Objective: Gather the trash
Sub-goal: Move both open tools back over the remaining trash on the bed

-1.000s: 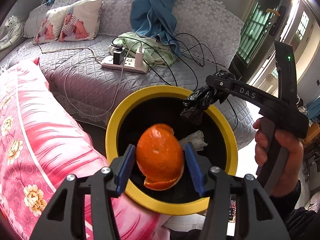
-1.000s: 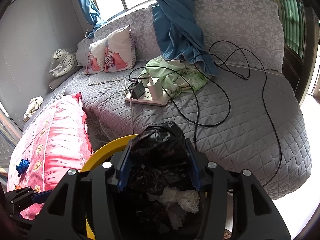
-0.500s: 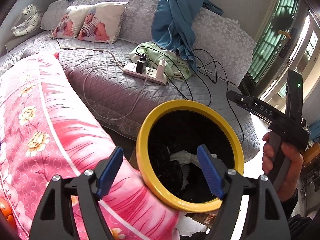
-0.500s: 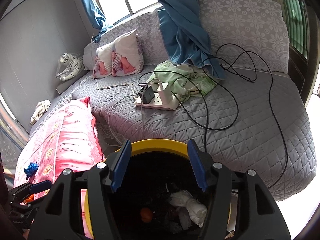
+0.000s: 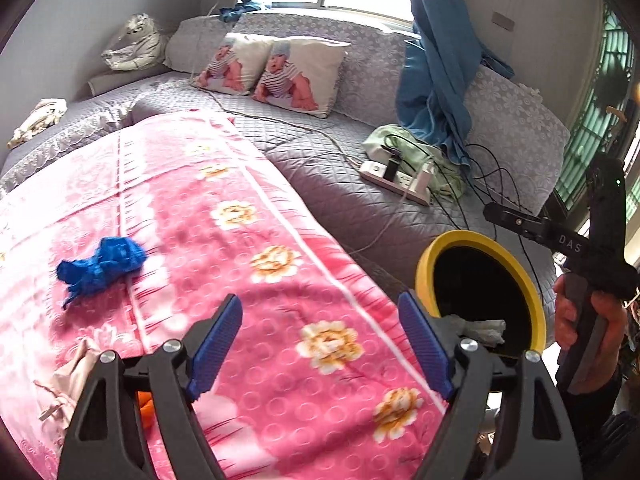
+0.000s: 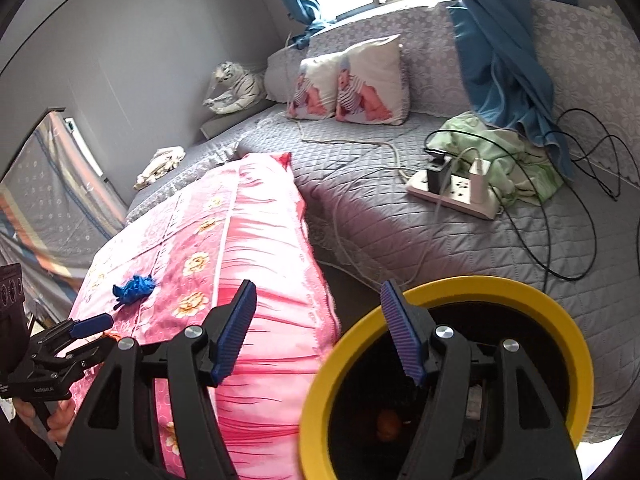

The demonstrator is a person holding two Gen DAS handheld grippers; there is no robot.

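My left gripper (image 5: 320, 344) hangs over the pink blanket (image 5: 260, 280), its jaws opening with nothing between the blue pads. A crumpled blue scrap (image 5: 104, 264) lies on the blanket ahead and to the left, and an orange bit (image 5: 144, 404) shows behind the left finger. My right gripper (image 6: 320, 334) is over the left rim of the yellow bin (image 6: 480, 286), jaws opening and empty. Inside the bin lie an orange peel (image 6: 388, 424) and white tissue (image 5: 480, 326). The blue scrap (image 6: 134, 288) also shows in the right wrist view.
The grey quilted sofa holds a power strip (image 6: 456, 194) with trailing black cables, a green cloth (image 6: 500, 152), a hanging blue curtain (image 5: 436, 80) and printed pillows (image 5: 280, 72). A beige wrapper (image 5: 68, 384) lies at the blanket's near left. A hand (image 5: 580, 320) grips the other tool at right.
The orange peel and the black bag left the jaws and dropped into the bin. Both grippers then opened wider and swung left, from above the bin towards the pink blanket.
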